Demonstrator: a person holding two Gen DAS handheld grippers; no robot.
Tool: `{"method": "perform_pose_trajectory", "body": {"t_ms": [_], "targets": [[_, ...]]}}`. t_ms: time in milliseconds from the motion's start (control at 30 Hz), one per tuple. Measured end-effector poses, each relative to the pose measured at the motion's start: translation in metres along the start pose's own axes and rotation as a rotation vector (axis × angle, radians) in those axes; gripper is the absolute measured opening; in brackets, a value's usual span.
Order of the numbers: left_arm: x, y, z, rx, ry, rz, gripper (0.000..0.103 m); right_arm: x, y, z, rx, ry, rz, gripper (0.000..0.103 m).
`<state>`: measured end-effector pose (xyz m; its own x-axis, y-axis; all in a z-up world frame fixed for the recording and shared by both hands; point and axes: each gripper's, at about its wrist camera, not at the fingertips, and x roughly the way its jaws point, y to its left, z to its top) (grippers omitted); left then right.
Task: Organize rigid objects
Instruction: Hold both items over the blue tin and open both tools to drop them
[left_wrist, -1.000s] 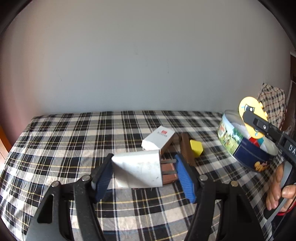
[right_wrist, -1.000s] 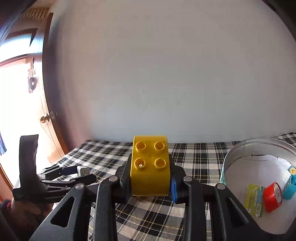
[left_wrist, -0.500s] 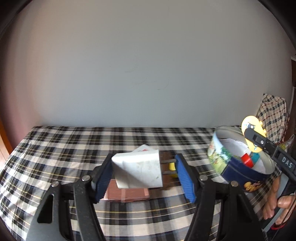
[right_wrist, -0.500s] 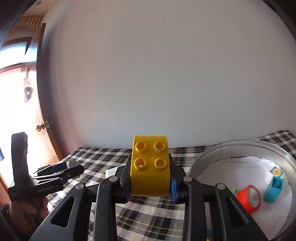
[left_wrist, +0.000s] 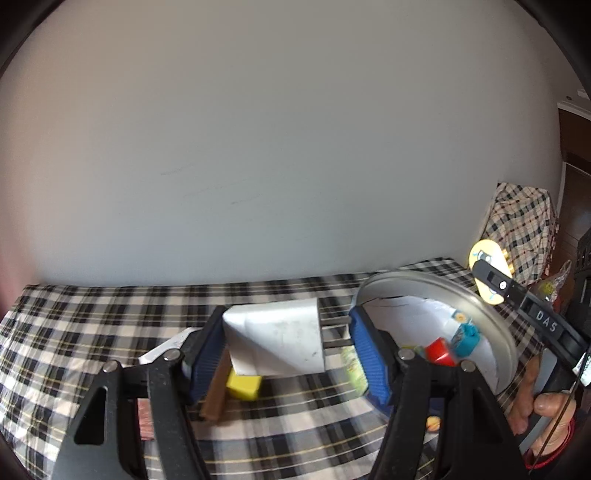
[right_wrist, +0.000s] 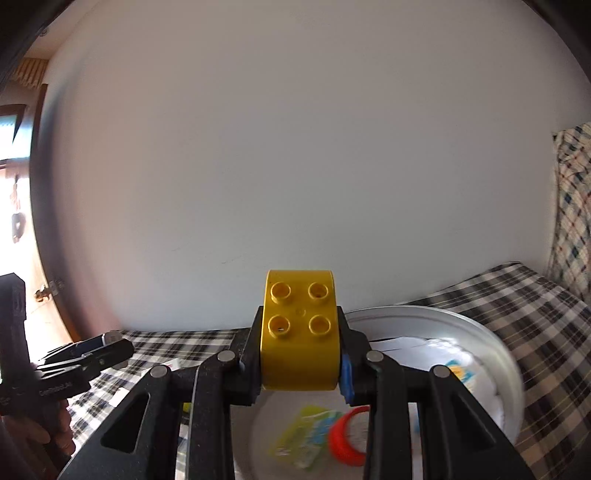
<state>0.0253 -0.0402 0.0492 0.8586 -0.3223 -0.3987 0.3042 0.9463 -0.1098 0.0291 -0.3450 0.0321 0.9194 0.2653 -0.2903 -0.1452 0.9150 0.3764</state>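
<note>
Both grippers have swung toward the round tin since a second ago: in the left wrist view it has slid from the far right edge to just behind the right finger, and in the right wrist view it has come from the right side to lie under the fingers

Left wrist view: the left gripper (left_wrist: 288, 341) pinches a white charger plug (left_wrist: 275, 338), its blue pads (left_wrist: 364, 356) pressed on the body at one side and on the prong tips at the other, prongs pointing right. The plug hangs above the plaid cloth (left_wrist: 74, 332). Below it lie a small yellow block (left_wrist: 243, 386), a brown wooden piece (left_wrist: 218, 387) leaning beside it, and part of a white box (left_wrist: 166, 347) behind the left finger. The round tin (left_wrist: 491, 325) stands open at the right, lined with white paper, holding a red piece (left_wrist: 437, 350) and a teal piece (left_wrist: 465, 338). Beyond its rim the right gripper (left_wrist: 491, 282) carries a yellow brick, seen end on, with a hand (left_wrist: 543, 410) on the handle.

Right wrist view: the right gripper (right_wrist: 299, 360) is clamped on a yellow four-stud brick (right_wrist: 299, 332), studs facing the camera, held above the open tin (right_wrist: 506, 350). Blurred inside the tin are a red ring (right_wrist: 343, 439) and a yellow-green packet (right_wrist: 303, 435). At the left edge the left gripper (right_wrist: 99, 349) shows side on; from here its grip cannot be made out
</note>
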Motion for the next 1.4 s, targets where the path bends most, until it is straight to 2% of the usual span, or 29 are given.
{"method": "perform_pose_trajectory", "body": {"t_ms": [267,700,1033,1233,1400], "targets": [[0.009,-0.033,0.008,0.022,-0.005,-0.028,0.066,-0.006,-0.025,0.008,0.010,-0.011,-0.037,0.034],[0.021,-0.066,0.014,0.022,-0.001,-0.074,0.066,-0.018,-0.037,0.017,0.013,-0.034,-0.055,0.034],[0.040,-0.094,0.016,0.028,0.020,-0.111,0.066,-0.023,-0.062,0.026,0.031,-0.055,-0.135,0.034],[0.063,-0.111,0.017,0.049,0.043,-0.112,0.066,-0.010,-0.083,0.030,0.084,-0.028,-0.164,0.034],[0.085,-0.118,0.017,0.040,0.083,-0.117,0.066,0.011,-0.086,0.028,0.046,0.023,-0.197,0.034]]}}
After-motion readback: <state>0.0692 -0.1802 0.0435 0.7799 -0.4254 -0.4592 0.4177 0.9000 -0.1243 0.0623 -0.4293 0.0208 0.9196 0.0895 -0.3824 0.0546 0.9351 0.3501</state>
